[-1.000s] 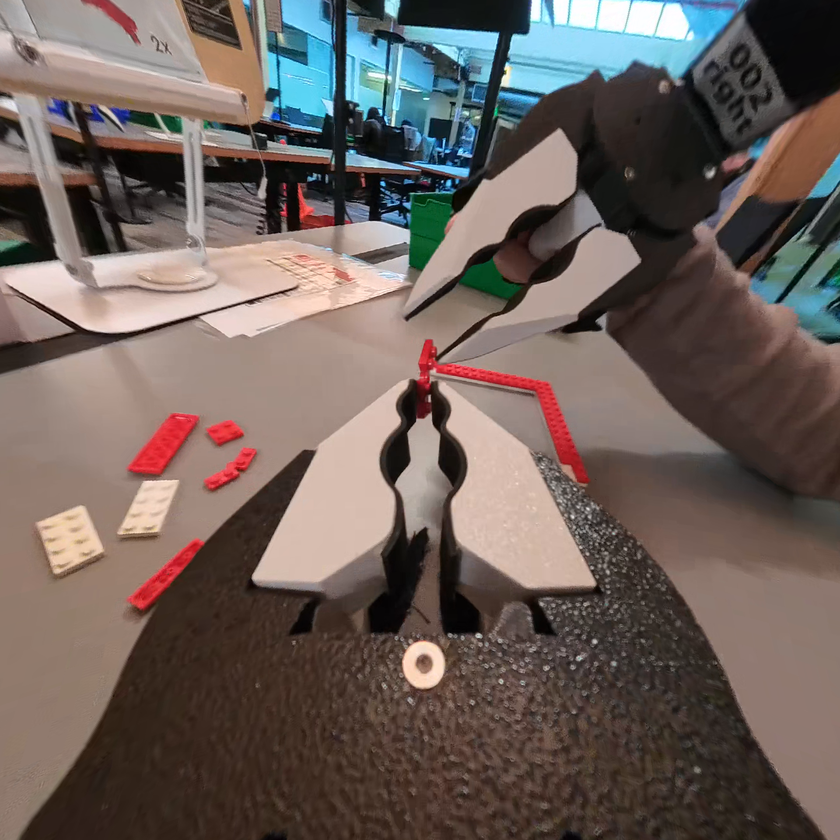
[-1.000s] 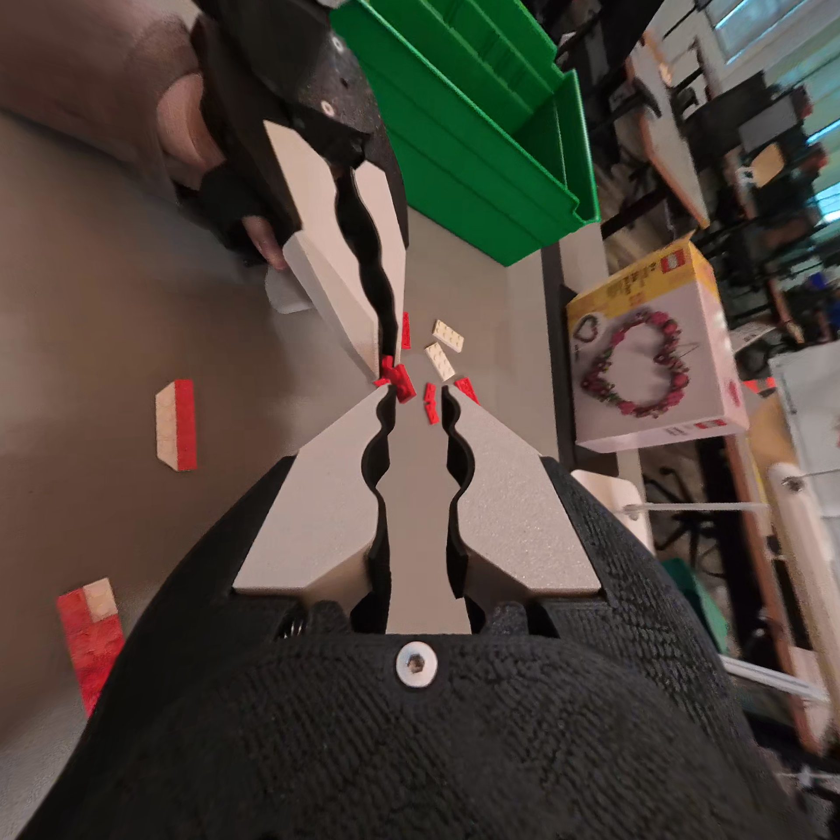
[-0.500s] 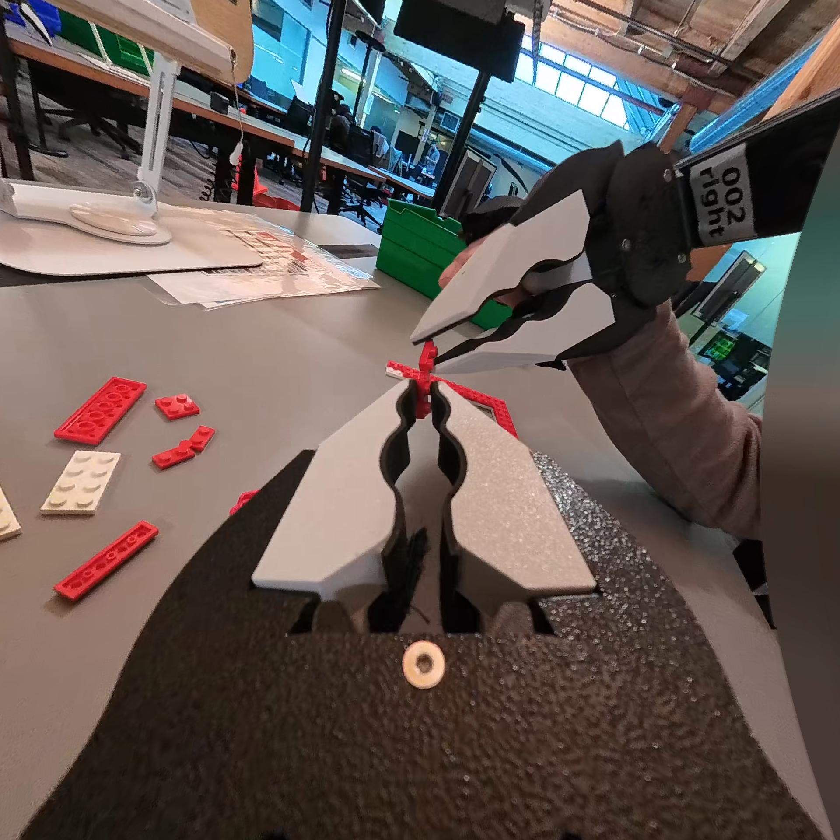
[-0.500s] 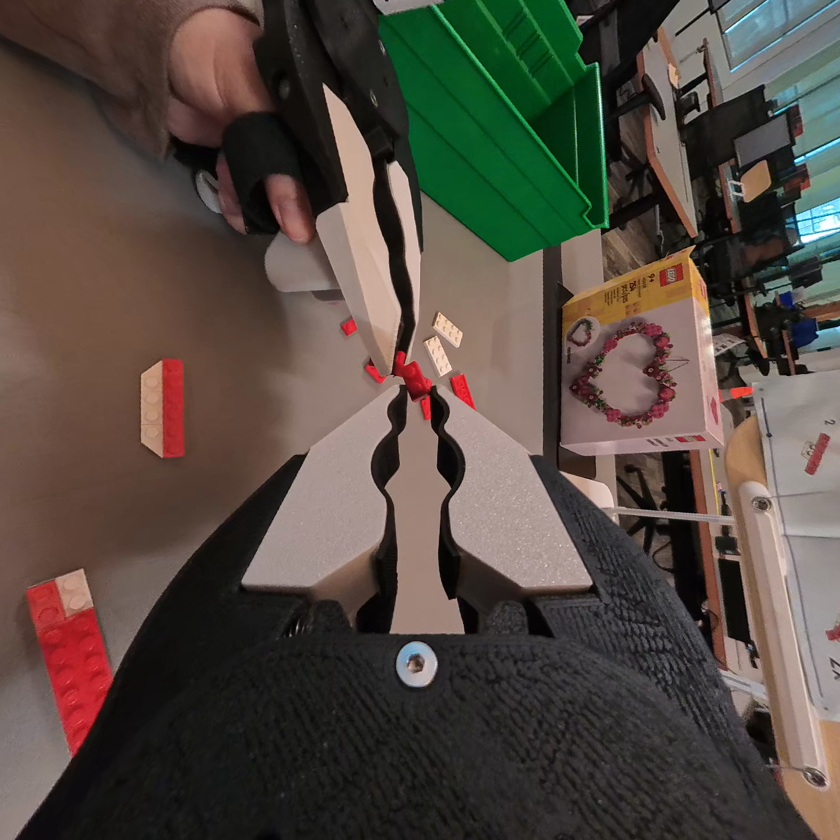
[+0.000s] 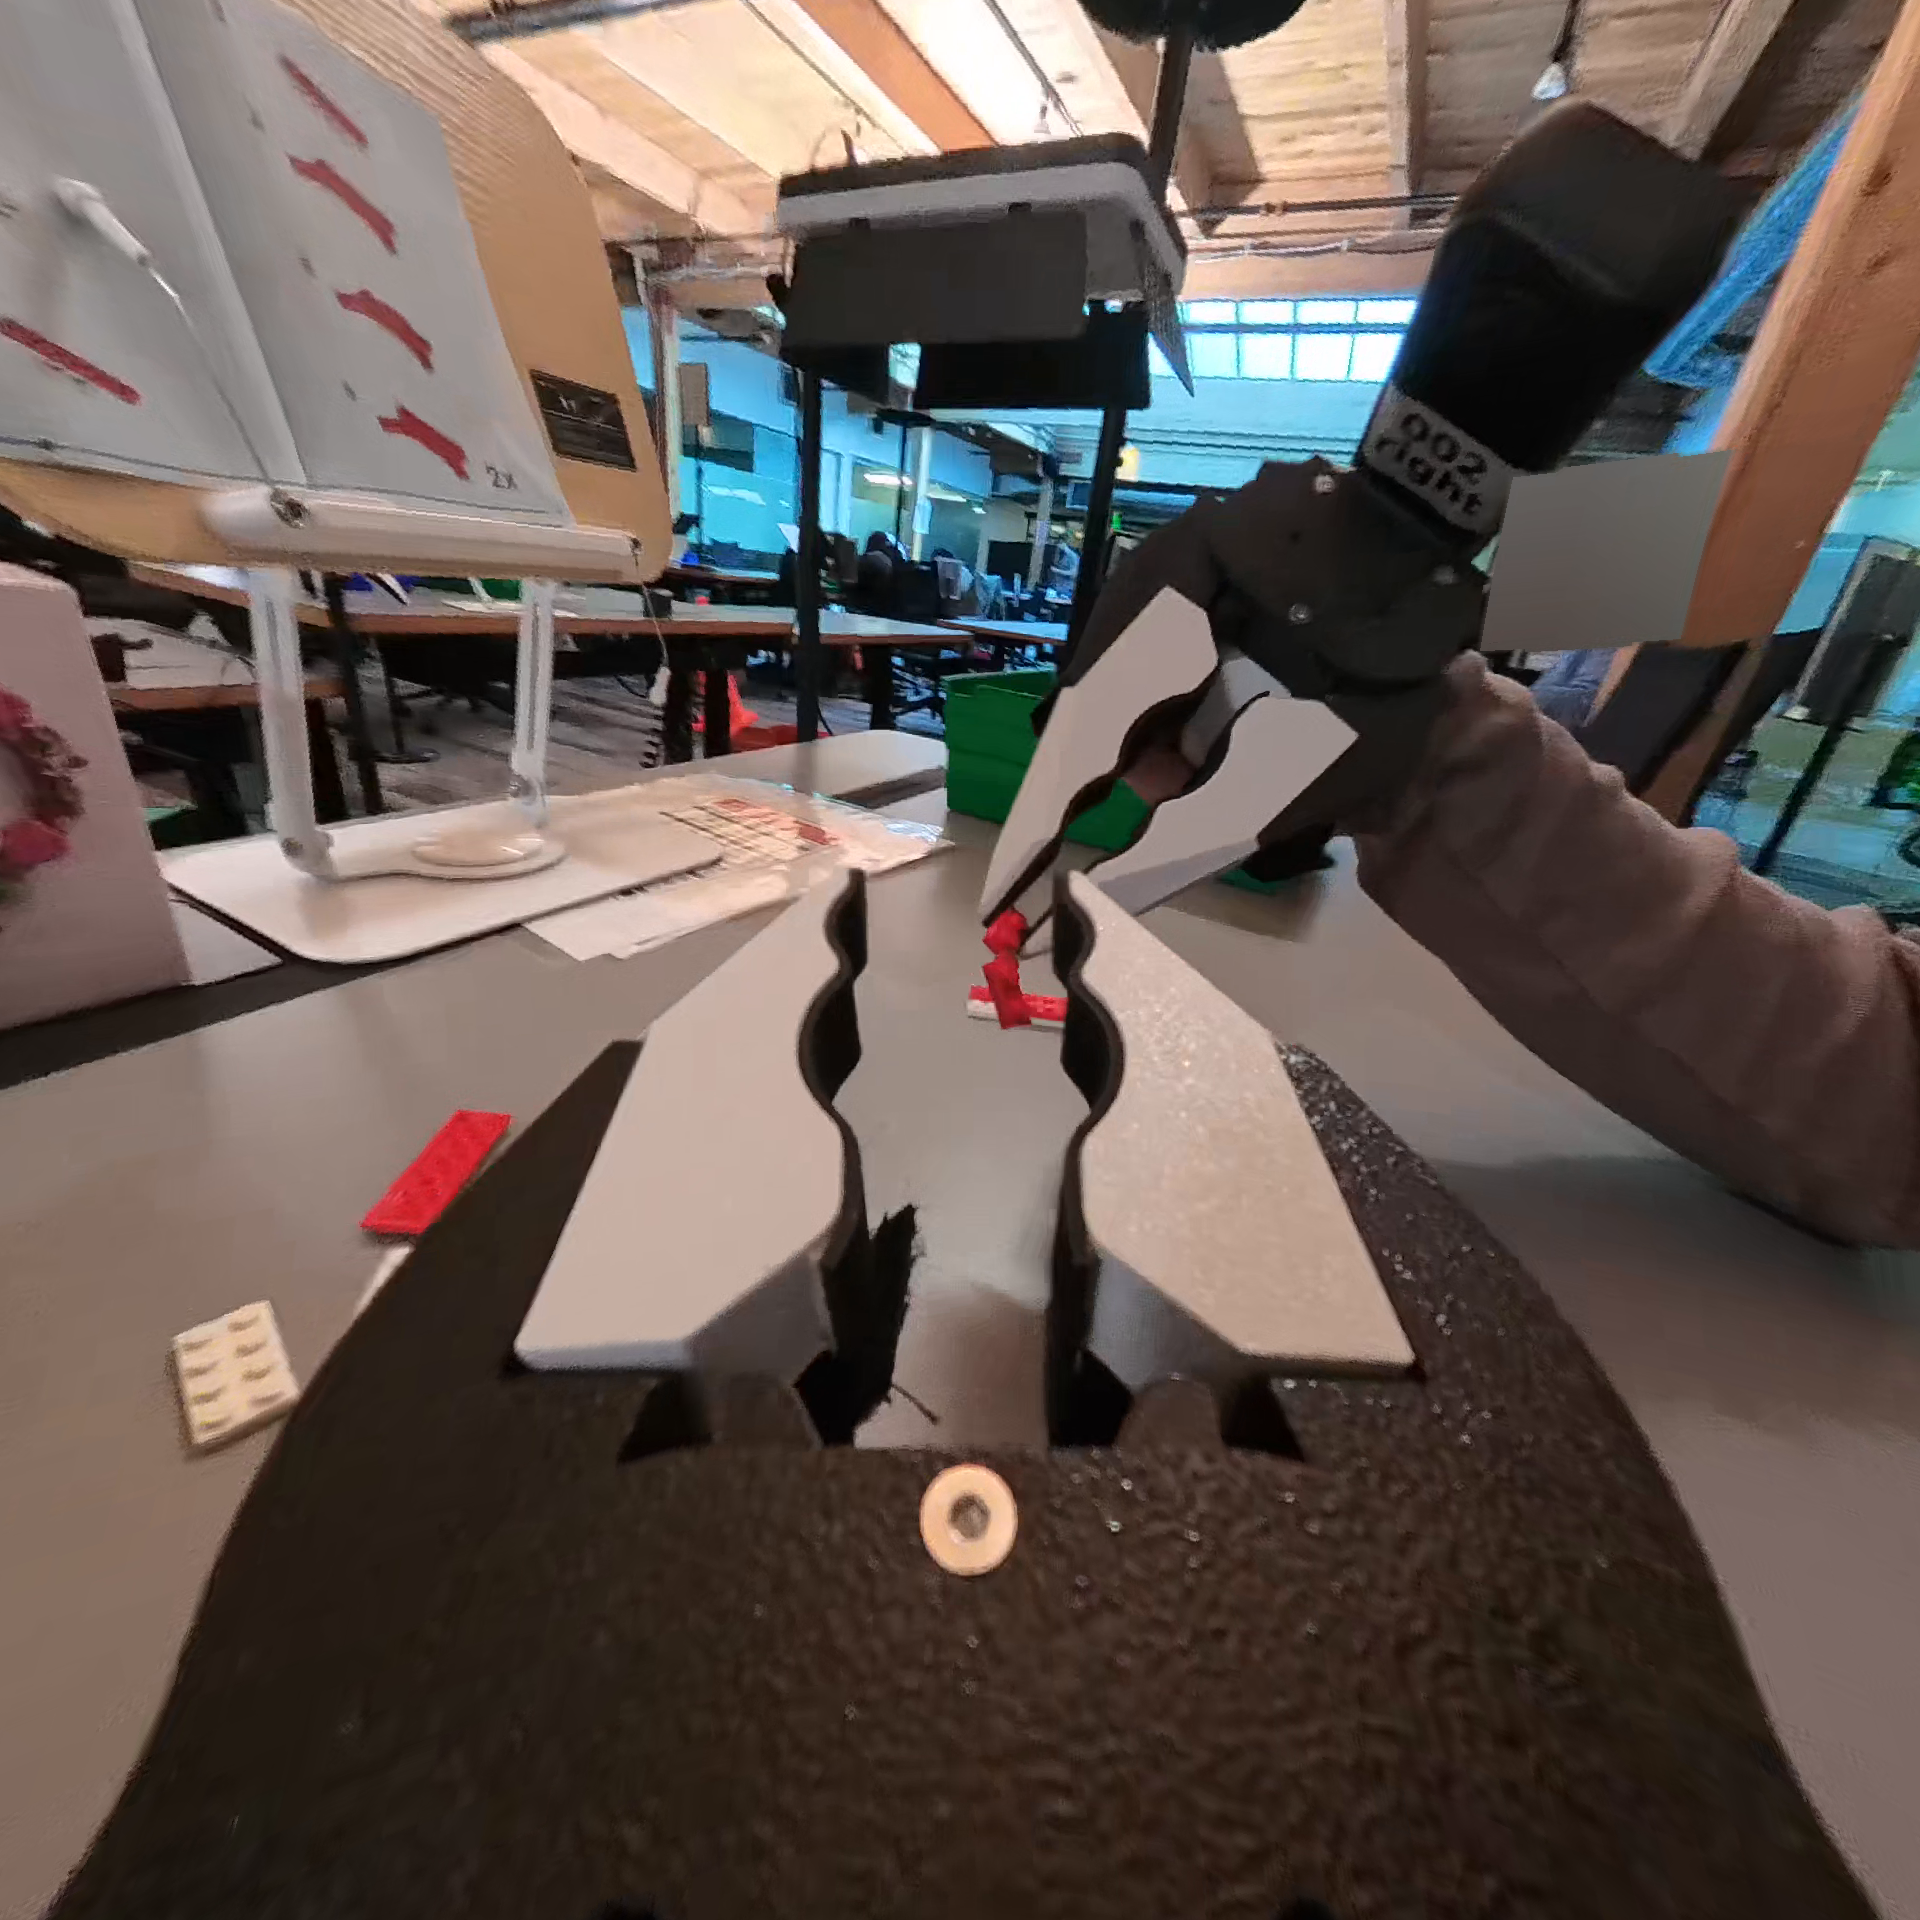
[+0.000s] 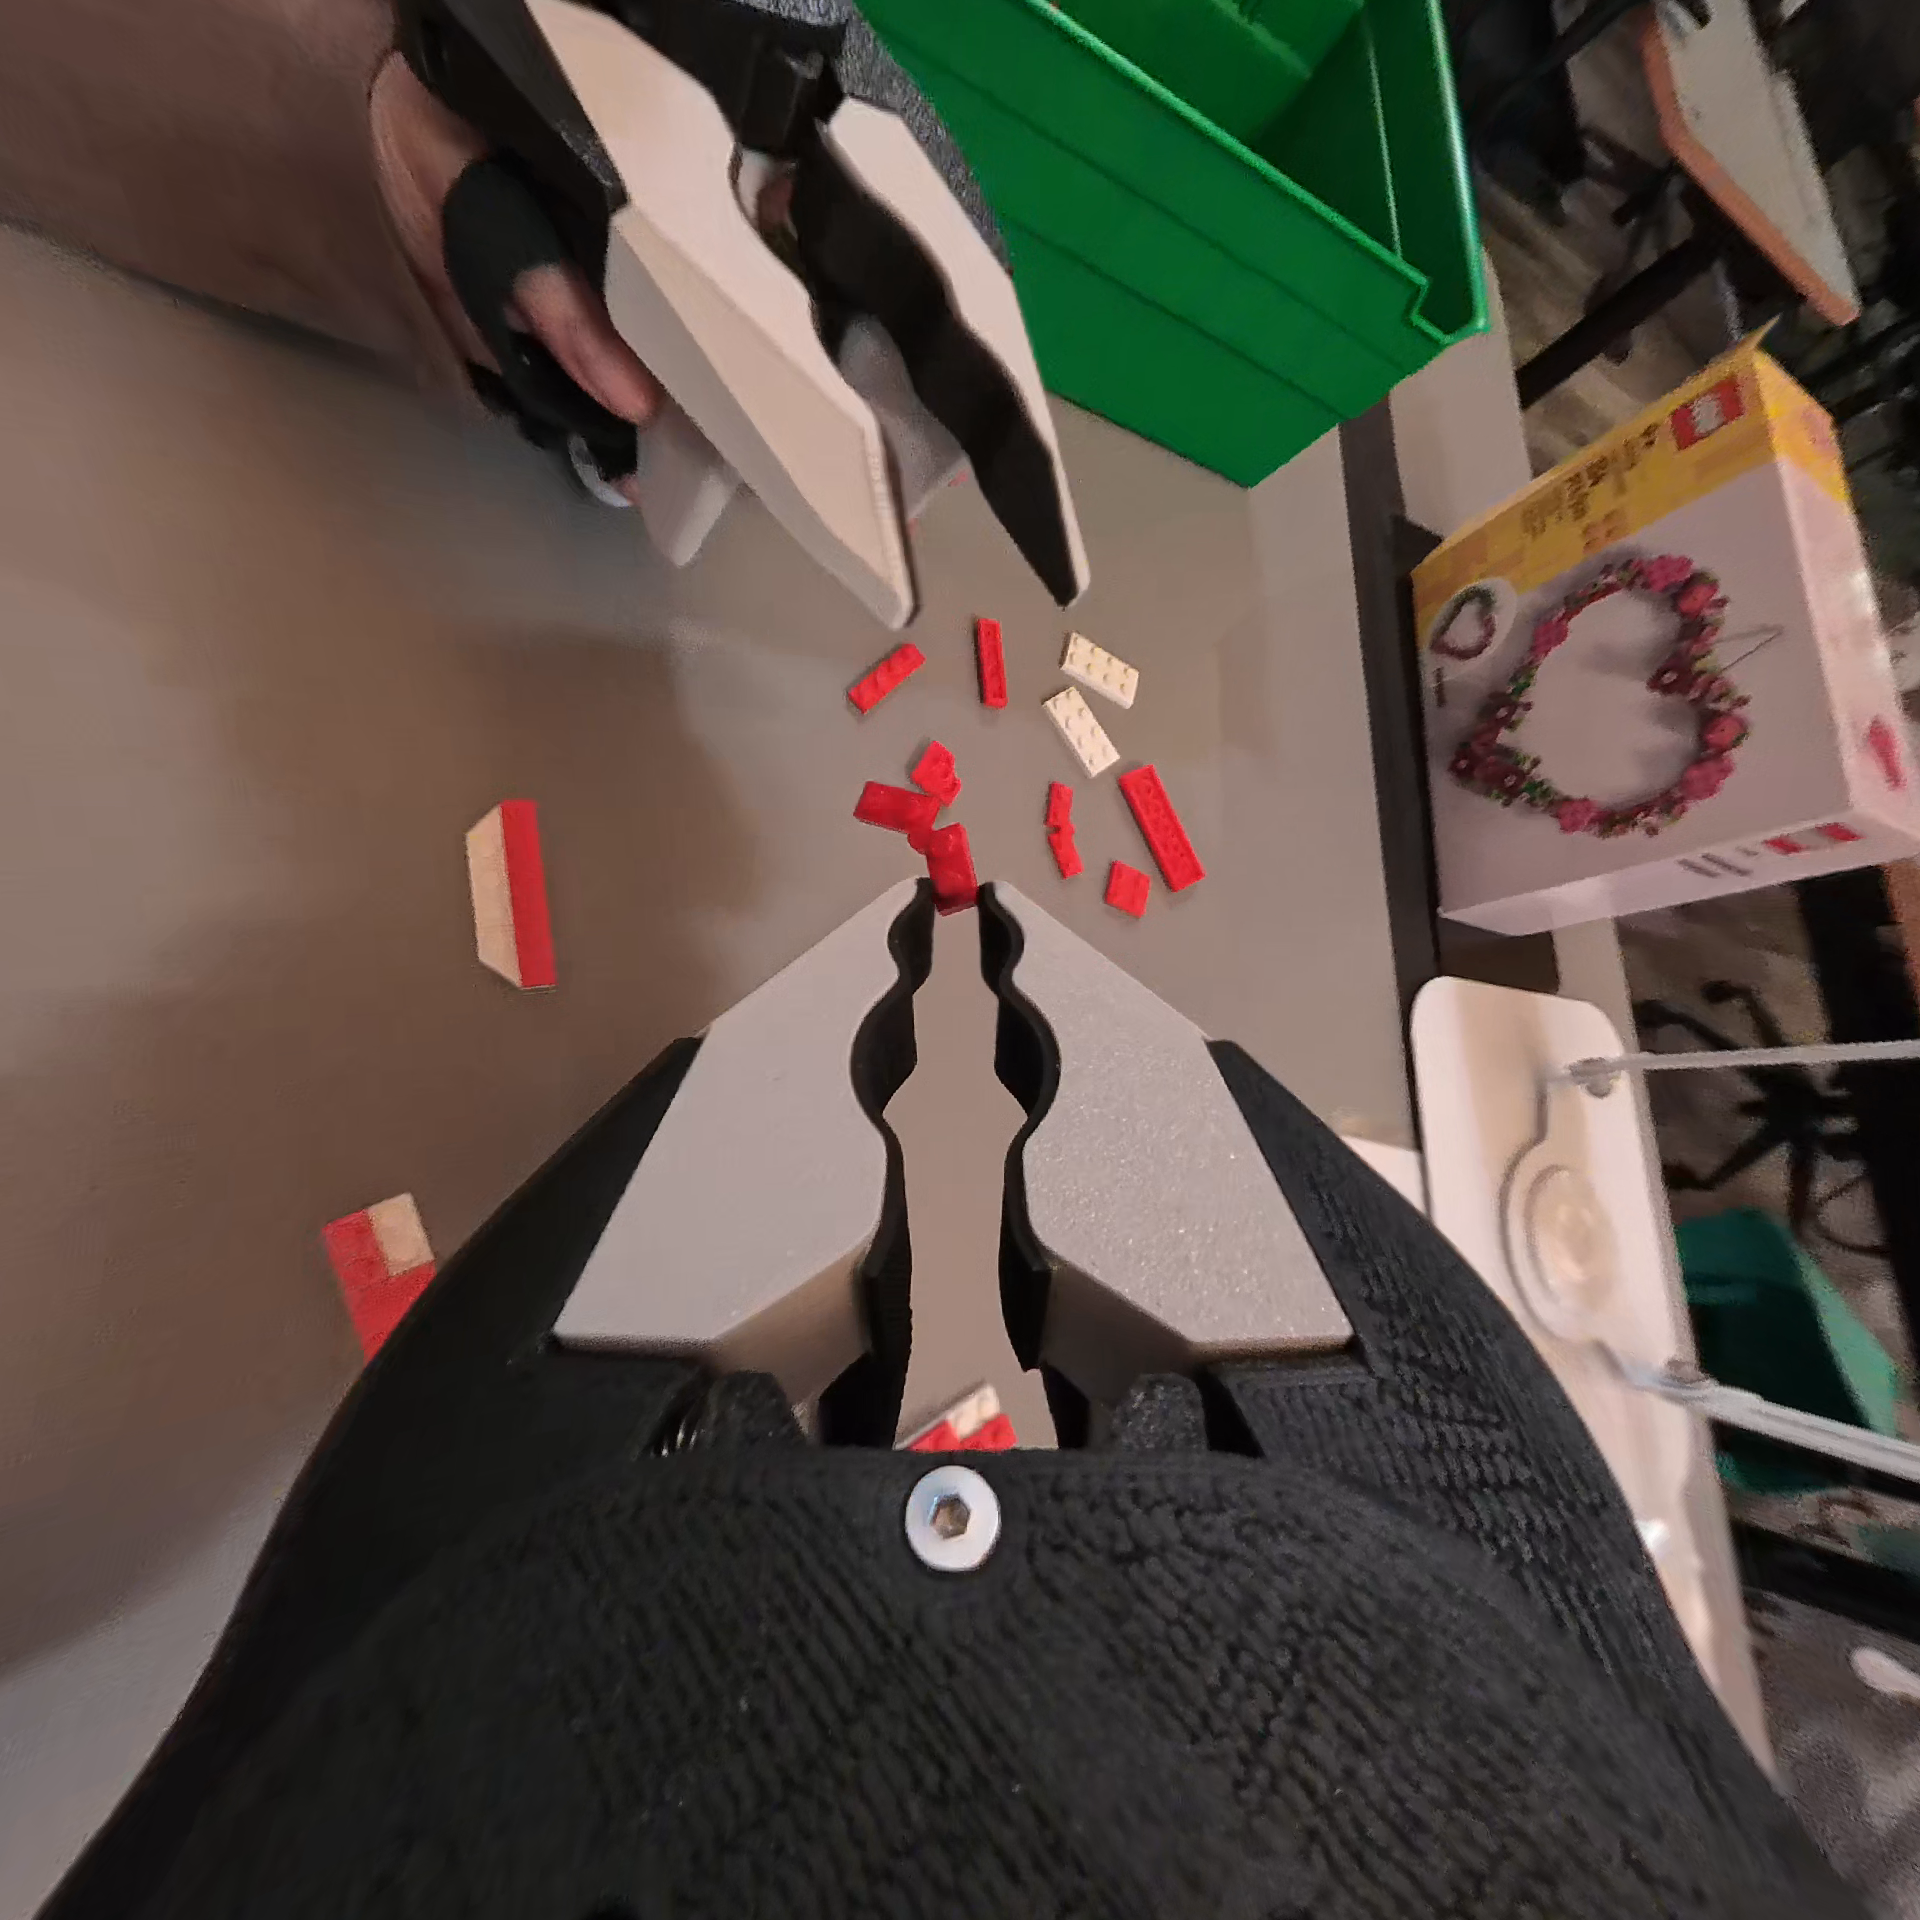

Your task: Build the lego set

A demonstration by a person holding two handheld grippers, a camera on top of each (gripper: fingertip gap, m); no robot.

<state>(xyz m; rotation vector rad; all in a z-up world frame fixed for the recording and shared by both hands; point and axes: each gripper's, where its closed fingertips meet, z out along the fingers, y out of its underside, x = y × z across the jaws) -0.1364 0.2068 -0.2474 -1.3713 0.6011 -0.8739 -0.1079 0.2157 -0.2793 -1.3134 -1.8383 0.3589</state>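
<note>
My right gripper (image 6: 951, 891) is shut on a small chain of red Lego pieces (image 6: 940, 831) and holds it above the grey table. In the left wrist view the right gripper (image 5: 1013, 920) points down with the red chain (image 5: 1003, 961) hanging from its tips over a red and white strip (image 5: 1023, 1008). My left gripper (image 5: 961, 904) is open and empty, just in front of the chain. In the right wrist view the left gripper (image 6: 982, 608) hovers open beyond the loose pieces.
Loose red plates (image 6: 1158, 826) and white plates (image 6: 1081, 727) lie on the table. Red and white assemblies (image 6: 509, 894) lie to the left. Green bins (image 6: 1195, 260), the Lego box (image 6: 1642, 665) and the instruction stand (image 5: 312, 312) border the work area. A red plate (image 5: 436, 1158) lies left. Some 5 cm of space lies between my two pairs of fingers.
My left gripper has opened, let go of the red chain and drawn back. My right gripper has closed on the chain and now holds it alone.
</note>
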